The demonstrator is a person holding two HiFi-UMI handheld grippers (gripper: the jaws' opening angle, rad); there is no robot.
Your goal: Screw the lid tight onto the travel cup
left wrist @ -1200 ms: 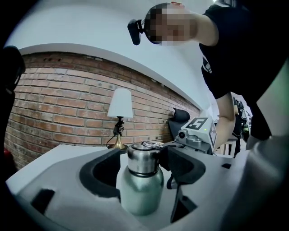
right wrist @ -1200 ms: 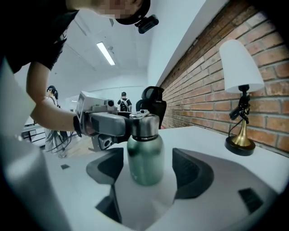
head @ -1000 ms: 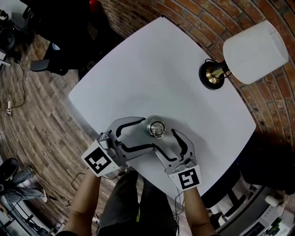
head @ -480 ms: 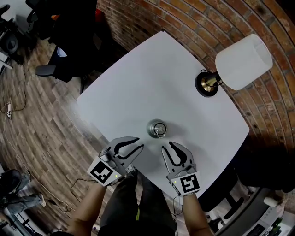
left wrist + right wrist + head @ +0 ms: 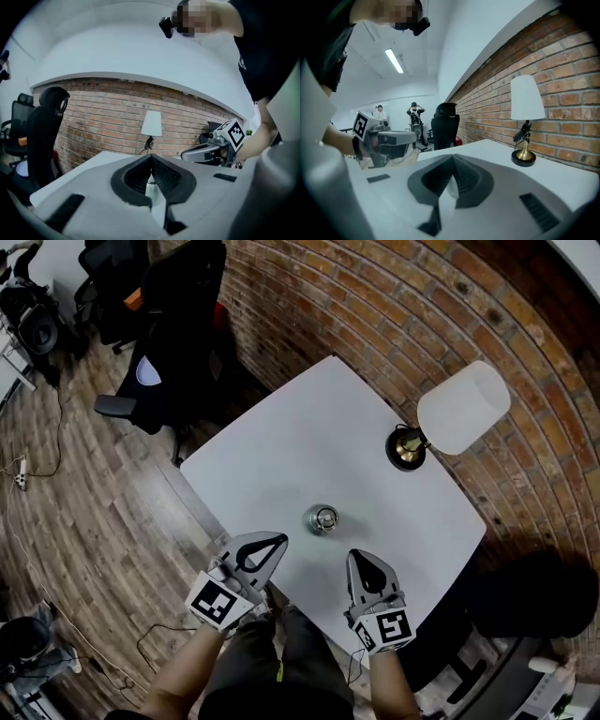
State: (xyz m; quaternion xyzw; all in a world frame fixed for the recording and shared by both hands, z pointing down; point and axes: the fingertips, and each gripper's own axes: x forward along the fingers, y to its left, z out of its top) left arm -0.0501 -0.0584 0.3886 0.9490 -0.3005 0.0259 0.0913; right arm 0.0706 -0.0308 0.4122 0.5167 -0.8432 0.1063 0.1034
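The steel travel cup [image 5: 323,519] stands upright on the white table [image 5: 309,437] with its lid on, and nothing touches it. In the head view my left gripper [image 5: 278,540] is a little short of the cup on its near left. My right gripper [image 5: 360,558] is on its near right. Both have just been closing, with nothing between the jaws, and their tips now meet. In the left gripper view the left gripper [image 5: 151,157] is shut and empty. The right gripper [image 5: 452,160] looks the same in its own view.
A brass lamp with a white shade [image 5: 450,418] stands at the table's far right, by the brick wall [image 5: 375,306]. A black office chair [image 5: 178,315] is beyond the far left corner. Wood floor lies to the left.
Both grippers have let go of the cup, drawn back from it toward the person and risen, and their jaws went from wide open to shut. The cup has stayed in place.
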